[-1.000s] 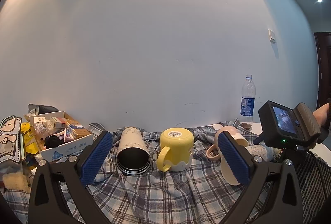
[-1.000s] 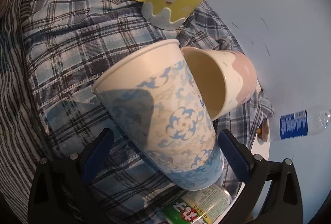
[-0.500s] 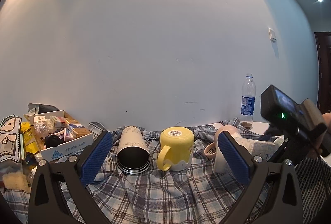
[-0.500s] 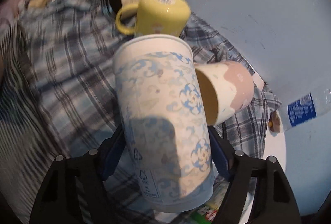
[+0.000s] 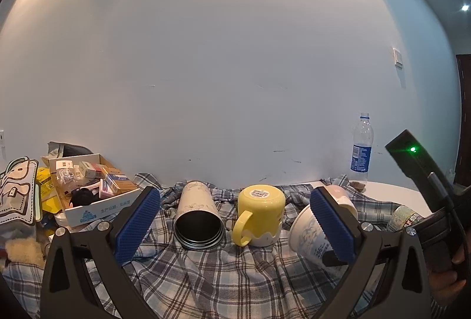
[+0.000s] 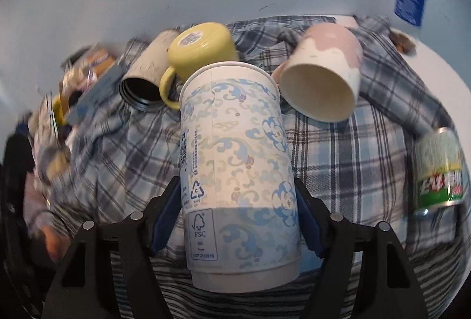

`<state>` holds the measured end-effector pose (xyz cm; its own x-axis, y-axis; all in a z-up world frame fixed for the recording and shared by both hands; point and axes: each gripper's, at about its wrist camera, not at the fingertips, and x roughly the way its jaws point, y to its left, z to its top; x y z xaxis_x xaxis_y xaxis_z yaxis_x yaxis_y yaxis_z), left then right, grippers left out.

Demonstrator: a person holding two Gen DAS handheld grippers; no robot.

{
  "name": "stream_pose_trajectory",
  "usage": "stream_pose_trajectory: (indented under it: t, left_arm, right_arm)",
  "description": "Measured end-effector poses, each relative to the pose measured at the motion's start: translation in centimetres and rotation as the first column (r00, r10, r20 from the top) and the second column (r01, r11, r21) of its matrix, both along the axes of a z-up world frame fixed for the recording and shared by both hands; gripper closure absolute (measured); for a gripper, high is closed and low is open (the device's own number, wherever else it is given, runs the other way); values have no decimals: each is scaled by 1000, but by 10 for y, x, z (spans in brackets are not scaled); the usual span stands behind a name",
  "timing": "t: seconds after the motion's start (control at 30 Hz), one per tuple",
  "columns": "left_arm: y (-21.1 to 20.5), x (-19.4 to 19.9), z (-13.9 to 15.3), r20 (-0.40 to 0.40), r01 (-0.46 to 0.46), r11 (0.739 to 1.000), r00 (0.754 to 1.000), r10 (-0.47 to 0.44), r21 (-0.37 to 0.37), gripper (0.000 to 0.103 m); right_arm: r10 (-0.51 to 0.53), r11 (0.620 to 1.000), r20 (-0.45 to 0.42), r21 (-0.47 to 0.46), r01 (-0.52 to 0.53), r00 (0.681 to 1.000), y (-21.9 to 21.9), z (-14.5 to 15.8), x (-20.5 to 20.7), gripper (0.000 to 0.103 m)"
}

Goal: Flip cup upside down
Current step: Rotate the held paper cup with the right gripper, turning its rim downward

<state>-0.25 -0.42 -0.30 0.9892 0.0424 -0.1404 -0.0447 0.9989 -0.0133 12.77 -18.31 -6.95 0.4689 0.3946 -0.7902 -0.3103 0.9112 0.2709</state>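
My right gripper [image 6: 238, 224] is shut on a white paper cup with blue swirls [image 6: 235, 160], its base near the camera and its rim pointing away. In the left wrist view the same cup [image 5: 306, 233] hangs tilted above the plaid cloth [image 5: 223, 275], partly behind my blue finger pad [image 5: 332, 224]. My left gripper [image 5: 232, 227] is open and empty, hovering above the cloth in front of the cups.
A yellow mug [image 5: 260, 214] stands upside down. A steel tumbler [image 5: 198, 219] and a pink mug [image 6: 323, 74] lie on their sides. A green can [image 6: 438, 172] lies at the right. A water bottle [image 5: 361, 151] stands by the wall; a cardboard box [image 5: 91, 186] sits at the left.
My right gripper closed on the paper cup, lifted it and turned, so its rim now points away towards the mugs. The left gripper has not moved.
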Motion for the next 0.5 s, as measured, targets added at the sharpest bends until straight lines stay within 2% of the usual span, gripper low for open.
stream_pose_trajectory:
  t: [0.07, 0.1, 0.33, 0.5]
  left_arm:
    - [0, 0, 0, 1, -6, 1000, 1000, 6, 0, 0]
    - [0, 0, 0, 1, -8, 1000, 1000, 8, -1, 0]
    - [3, 0, 1, 4, -27, 1000, 1000, 27, -12, 0]
    - [4, 0, 1, 5, -34, 999, 999, 34, -19, 0]
  right_arm:
    - [-12, 999, 34, -37, 13, 999, 2, 2, -3, 32]
    - [-24, 999, 22, -30, 25, 999, 1, 1, -3, 32]
    - [-68, 984, -150, 153, 91, 986, -9, -18, 8, 32]
    - [-45, 975, -163, 206, 79, 986, -8, -19, 4, 31]
